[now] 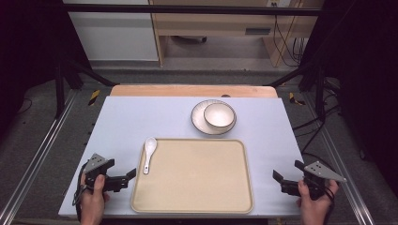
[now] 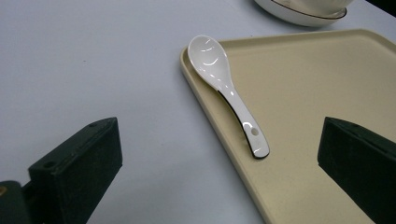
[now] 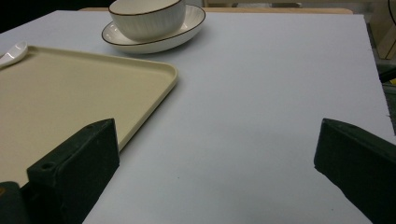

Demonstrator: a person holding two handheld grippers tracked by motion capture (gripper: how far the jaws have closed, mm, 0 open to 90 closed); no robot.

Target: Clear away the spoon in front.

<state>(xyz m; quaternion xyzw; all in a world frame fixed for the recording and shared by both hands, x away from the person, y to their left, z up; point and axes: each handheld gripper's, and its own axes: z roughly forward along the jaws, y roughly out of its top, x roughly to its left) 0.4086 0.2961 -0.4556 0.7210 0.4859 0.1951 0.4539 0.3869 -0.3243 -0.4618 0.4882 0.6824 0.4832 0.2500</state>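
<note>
A beige tray (image 1: 192, 176) lies at the front middle of the pale table (image 1: 136, 117). A white spoon (image 1: 149, 153) rests over the tray's left rim, bowl end away from me. Behind the tray a white ribbed bowl (image 1: 219, 115) sits in a white plate (image 1: 198, 120). My left gripper (image 1: 127, 179) stands open just left of the tray, holding nothing. In its view, the left gripper (image 2: 219, 140) points at the spoon (image 2: 229, 88) and tray (image 2: 303, 93). My right gripper (image 1: 285, 168) is open to the right of the tray. The right gripper (image 3: 217, 135) is over bare table.
A wooden strip (image 1: 192, 90) shows along the table's far edge. Black frame posts (image 1: 60, 89) and rails flank the table on both sides. Bare table surface (image 3: 280, 84) stretches right of the tray (image 3: 56, 88) toward the bowl (image 3: 147, 16) and plate (image 3: 191, 21).
</note>
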